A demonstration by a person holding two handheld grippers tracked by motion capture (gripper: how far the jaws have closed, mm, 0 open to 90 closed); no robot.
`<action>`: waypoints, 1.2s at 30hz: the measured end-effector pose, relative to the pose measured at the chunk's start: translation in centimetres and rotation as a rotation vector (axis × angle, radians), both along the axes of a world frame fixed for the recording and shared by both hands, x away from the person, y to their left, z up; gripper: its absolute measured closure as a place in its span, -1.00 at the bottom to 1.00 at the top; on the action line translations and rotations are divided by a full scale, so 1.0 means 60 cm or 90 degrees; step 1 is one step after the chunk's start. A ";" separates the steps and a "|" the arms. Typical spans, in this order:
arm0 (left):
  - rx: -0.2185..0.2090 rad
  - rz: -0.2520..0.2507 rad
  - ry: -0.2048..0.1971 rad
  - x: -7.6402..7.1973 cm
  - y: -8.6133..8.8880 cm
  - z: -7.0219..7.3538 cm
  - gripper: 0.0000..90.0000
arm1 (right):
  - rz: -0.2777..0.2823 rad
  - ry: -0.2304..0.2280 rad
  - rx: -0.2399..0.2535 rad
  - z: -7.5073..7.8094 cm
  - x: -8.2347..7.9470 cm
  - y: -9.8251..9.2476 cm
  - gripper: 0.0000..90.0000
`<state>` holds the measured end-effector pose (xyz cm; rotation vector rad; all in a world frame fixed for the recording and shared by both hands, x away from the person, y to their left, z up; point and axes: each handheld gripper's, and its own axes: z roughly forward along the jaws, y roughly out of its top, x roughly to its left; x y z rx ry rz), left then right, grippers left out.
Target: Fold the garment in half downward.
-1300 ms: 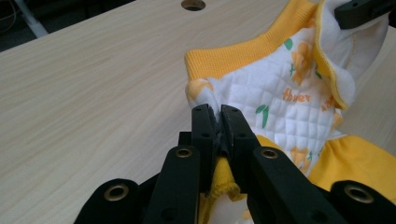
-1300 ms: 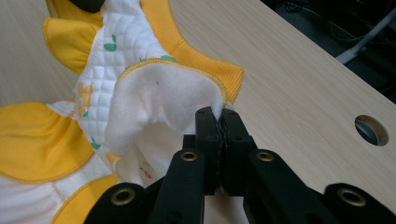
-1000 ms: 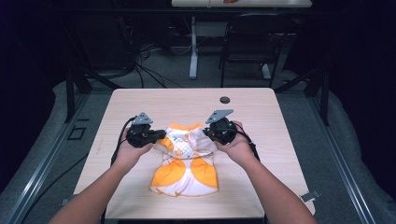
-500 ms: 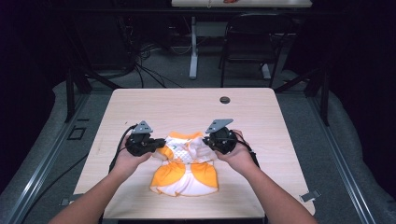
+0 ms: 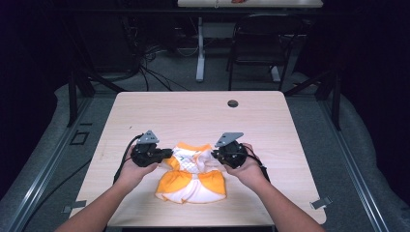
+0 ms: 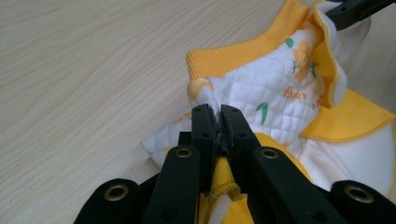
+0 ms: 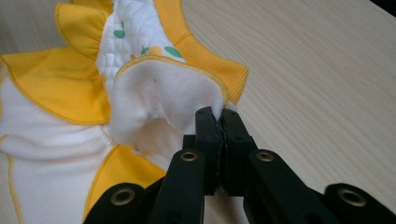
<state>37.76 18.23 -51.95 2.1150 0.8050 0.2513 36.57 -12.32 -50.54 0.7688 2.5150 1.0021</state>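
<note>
1. One garment (image 5: 192, 176), quilted white with orange trim, lies on the worktop (image 5: 193, 116) toward its 6 o'clock edge.
2. Left tool (image 5: 167, 154) is clamped on its 9 o'clock corner.
3. Right tool (image 5: 214, 155) is clamped on its 3 o'clock corner.

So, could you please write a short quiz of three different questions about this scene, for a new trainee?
1. True or false: the left gripper is shut on the small quilted white and yellow garment.
2. Multiple choice: where does the garment rest? A) on the light wooden table B) on the black chair C) on the floor
3. Fill in: the right gripper pinches the garment near its ribbed ______ band.

Key
1. True: fabric is clamped between its jaws.
2. A.
3. Yellow.
</note>
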 end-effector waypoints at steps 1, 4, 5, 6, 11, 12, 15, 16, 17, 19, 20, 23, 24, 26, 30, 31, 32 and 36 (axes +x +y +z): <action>0.001 -0.001 0.001 -0.001 0.000 -0.002 0.89 | 0.000 -0.001 0.001 -0.003 -0.002 0.000 0.94; -0.006 -0.003 0.005 -0.005 0.001 -0.009 0.89 | 0.000 0.006 0.008 -0.016 -0.008 -0.002 0.94; -0.008 -0.004 0.009 -0.006 0.002 -0.011 0.89 | 0.000 0.006 0.008 -0.016 -0.008 -0.002 0.94; -0.012 -0.005 0.009 -0.007 0.003 -0.013 0.89 | -0.002 0.008 0.013 -0.019 -0.010 -0.003 0.94; -0.016 -0.010 0.015 -0.012 0.007 -0.017 0.89 | 0.002 0.019 0.024 -0.026 -0.015 -0.007 0.94; -0.016 -0.011 0.016 -0.014 0.007 -0.018 0.89 | 0.002 0.019 0.024 -0.027 -0.017 -0.007 0.94; -0.013 -0.014 0.018 -0.019 0.007 -0.023 0.88 | 0.002 0.022 0.034 -0.031 -0.022 -0.007 0.94; -0.013 -0.015 0.021 -0.022 0.007 -0.026 0.88 | 0.001 0.026 0.035 -0.032 -0.024 -0.008 0.94; -0.011 -0.016 0.020 -0.024 0.007 -0.027 0.88 | 0.003 0.025 0.038 -0.034 -0.026 -0.008 0.94; -0.008 -0.019 0.018 -0.030 0.006 -0.032 0.88 | 0.002 0.027 0.047 -0.037 -0.031 -0.008 0.93; -0.008 -0.023 0.019 -0.034 0.006 -0.034 0.87 | 0.003 0.027 0.055 -0.039 -0.034 -0.009 0.92; -0.012 -0.028 0.029 -0.042 0.006 -0.039 0.82 | 0.009 0.039 0.065 -0.044 -0.045 -0.011 0.84; -0.012 -0.029 0.032 -0.046 0.007 -0.040 0.77 | 0.012 0.046 0.069 -0.048 -0.052 -0.013 0.79; -0.011 -0.036 0.038 -0.054 0.008 -0.040 0.68 | 0.017 0.052 0.076 -0.049 -0.058 -0.016 0.64; -0.027 -0.038 0.042 -0.056 0.010 -0.024 0.54 | 0.013 0.047 0.092 -0.040 -0.063 -0.021 0.54; -0.033 -0.041 0.038 -0.055 0.012 -0.016 0.52 | 0.013 0.044 0.101 -0.032 -0.063 -0.025 0.50; -0.042 -0.039 0.035 -0.053 0.012 -0.008 0.47 | 0.005 0.042 0.129 -0.019 -0.061 -0.031 0.48; -0.048 -0.011 0.017 -0.039 0.010 0.013 0.43 | -0.007 0.036 0.151 -0.004 -0.053 -0.038 0.48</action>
